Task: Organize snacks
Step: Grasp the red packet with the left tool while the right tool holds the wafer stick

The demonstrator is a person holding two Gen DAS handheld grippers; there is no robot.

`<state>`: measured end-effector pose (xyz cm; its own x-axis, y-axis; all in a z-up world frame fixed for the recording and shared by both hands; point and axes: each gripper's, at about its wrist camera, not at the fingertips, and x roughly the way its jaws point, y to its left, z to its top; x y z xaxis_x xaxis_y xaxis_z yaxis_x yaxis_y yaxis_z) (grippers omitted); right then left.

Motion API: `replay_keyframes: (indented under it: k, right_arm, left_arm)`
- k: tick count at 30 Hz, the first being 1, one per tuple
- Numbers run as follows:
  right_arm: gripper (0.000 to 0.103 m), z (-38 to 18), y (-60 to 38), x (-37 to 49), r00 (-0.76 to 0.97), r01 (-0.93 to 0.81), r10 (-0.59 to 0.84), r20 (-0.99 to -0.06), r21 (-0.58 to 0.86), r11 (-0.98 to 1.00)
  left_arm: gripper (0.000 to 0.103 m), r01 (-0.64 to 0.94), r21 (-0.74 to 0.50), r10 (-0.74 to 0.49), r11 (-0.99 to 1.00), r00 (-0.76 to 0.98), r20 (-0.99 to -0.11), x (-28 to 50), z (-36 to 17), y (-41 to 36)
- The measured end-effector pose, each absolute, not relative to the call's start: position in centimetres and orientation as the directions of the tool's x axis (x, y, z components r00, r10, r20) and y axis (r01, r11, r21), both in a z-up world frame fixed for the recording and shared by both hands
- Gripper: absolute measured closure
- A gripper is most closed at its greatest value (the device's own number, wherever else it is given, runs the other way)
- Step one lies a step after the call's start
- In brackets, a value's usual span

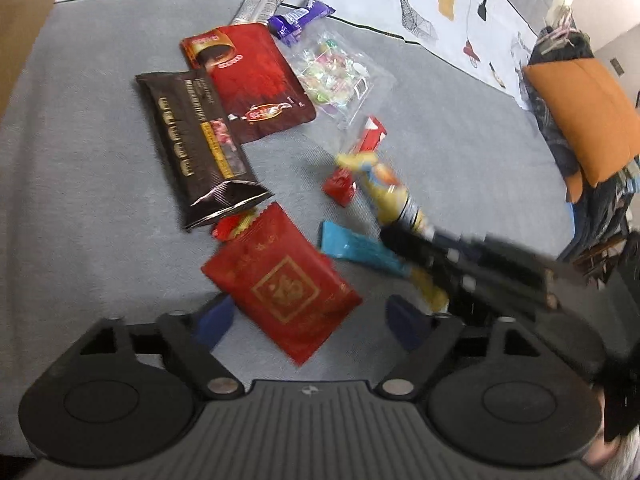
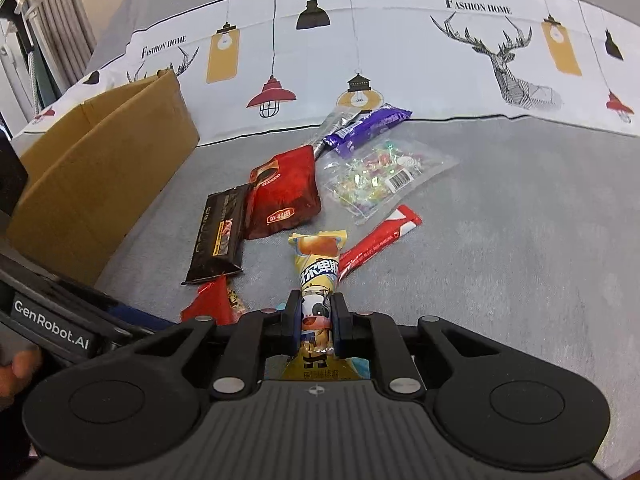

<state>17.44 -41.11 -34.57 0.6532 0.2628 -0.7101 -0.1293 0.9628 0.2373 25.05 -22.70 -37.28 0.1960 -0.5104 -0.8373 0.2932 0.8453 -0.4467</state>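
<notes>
Snacks lie scattered on a grey bed cover, and one of them, a yellow cartoon-printed packet (image 2: 316,280), is already clamped between the right tongs (image 2: 316,320), whose blue pads press on its lower half while its top points away toward the rest of the pile. From the left wrist view the same packet (image 1: 386,190) looks blurred, and whether it rests on the cover or is lifted off it I cannot tell.

The step in hand appears to be carrying this packet off; the cardboard box (image 2: 100,184), standing well to the left of the packet, is probably where it belongs, so the next move would call for a swing leftward over the box's rim before letting go.

The left tongs (image 1: 308,320) stand wide open and empty, straddling the near corner of a red packet with a gold square (image 1: 280,292). Beyond the yellow packet lie a dark brown bar (image 2: 220,236), a red pouch (image 2: 286,196), a clear bag of candies (image 2: 380,176), a purple bar (image 2: 368,124) and a red stick (image 2: 380,240) just beside it; a blue wrapper (image 1: 356,246) lies partly under it.
</notes>
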Motion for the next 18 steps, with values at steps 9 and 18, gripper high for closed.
replay_keyframes:
  k: [9, 18]
  right_arm:
    - [0.088, -35.9, -41.8, 16.9, 0.611, -0.058, 0.233, -0.757, 0.251, 0.966]
    - [0.088, -35.2, -44.3, 16.9, 0.647, 0.041, 0.229, -0.727, 0.332, 0.942]
  left_arm:
    - [0.053, 0.36, -0.27, -0.411, 0.893, 0.406, -0.817, 24.5, -37.1, -24.9]
    - [0.055, 0.36, -0.323, -0.457, 0.875, 0.392, -0.799, 24.7, -36.0, -22.2]
